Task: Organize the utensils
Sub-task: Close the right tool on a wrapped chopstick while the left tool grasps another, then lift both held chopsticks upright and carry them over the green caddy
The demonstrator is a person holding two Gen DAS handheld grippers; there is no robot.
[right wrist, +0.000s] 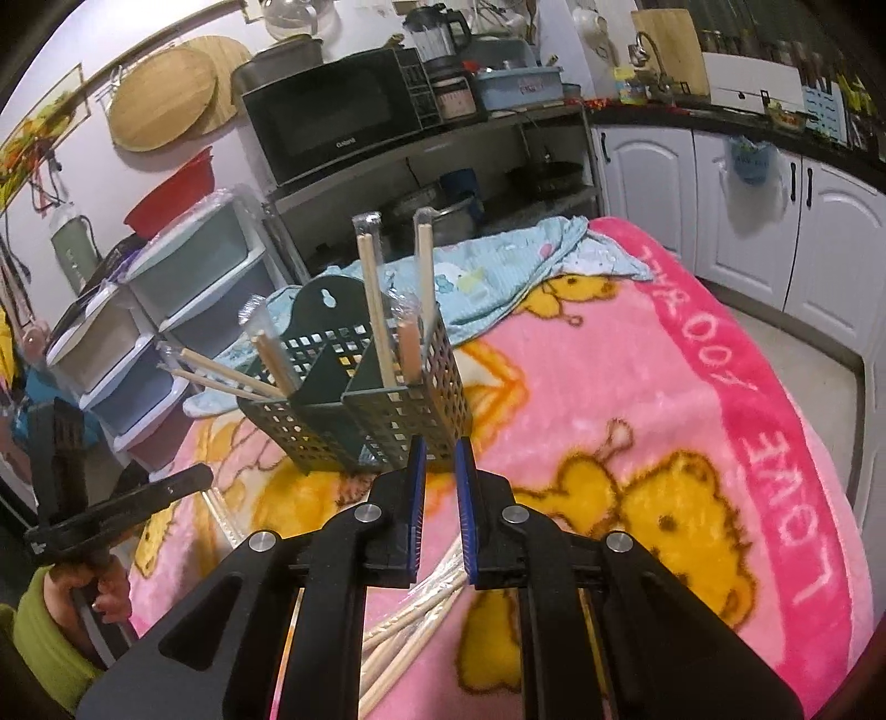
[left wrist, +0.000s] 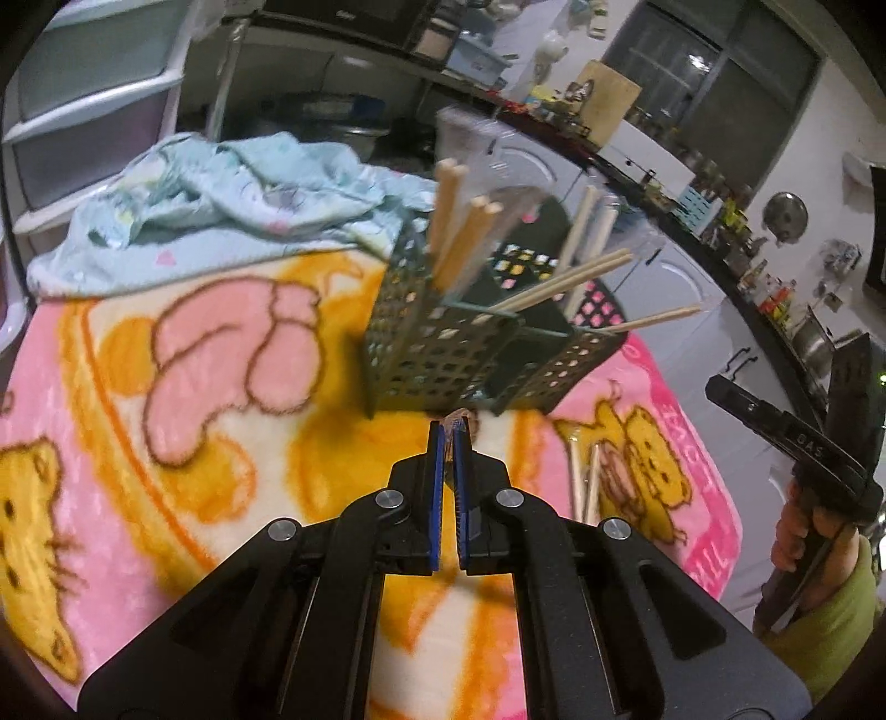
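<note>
Surface: pink blanket (right wrist: 637,387) with yellow bear print and white lettering along its edge, spread over what may be a tabletop or a bed — cannot tell which. Crumpled light-blue cloth (left wrist: 232,199) lies at the far side of the blanket.

Room: kitchen. Black microwave (right wrist: 332,133) on a metal shelf unit, blender (right wrist: 434,33) on top, round wooden boards (right wrist: 166,94) hung on the wall, plastic drawer tower (right wrist: 155,332) beside the blanket, white cabinets (right wrist: 720,210) under a dark counter crowded with jars.

Task thing: dark green perforated utensil holder (left wrist: 443,343) stands upright mid-blanket, divided into compartments. Wooden chopsticks (left wrist: 465,243) stick out of it, some upright, some leaning outward; a few show clear wrappers. More loose chopsticks (right wrist: 410,626) lie flat on the blanket under the right tongs, some in clear wrap.

Left tongs (left wrist: 452,426): pads nearly together, pinched on something small and blurred at the tips, identity unclear; holder sits just beyond the tips.

Right tongs (right wrist: 440,443): narrow gap, nothing seen between the pads; tips just before the holder's front wall.

Each view catches the other tool at the frame edge, held by a hand (left wrist: 803,531) in a green sleeve (right wrist: 39,626).
</note>
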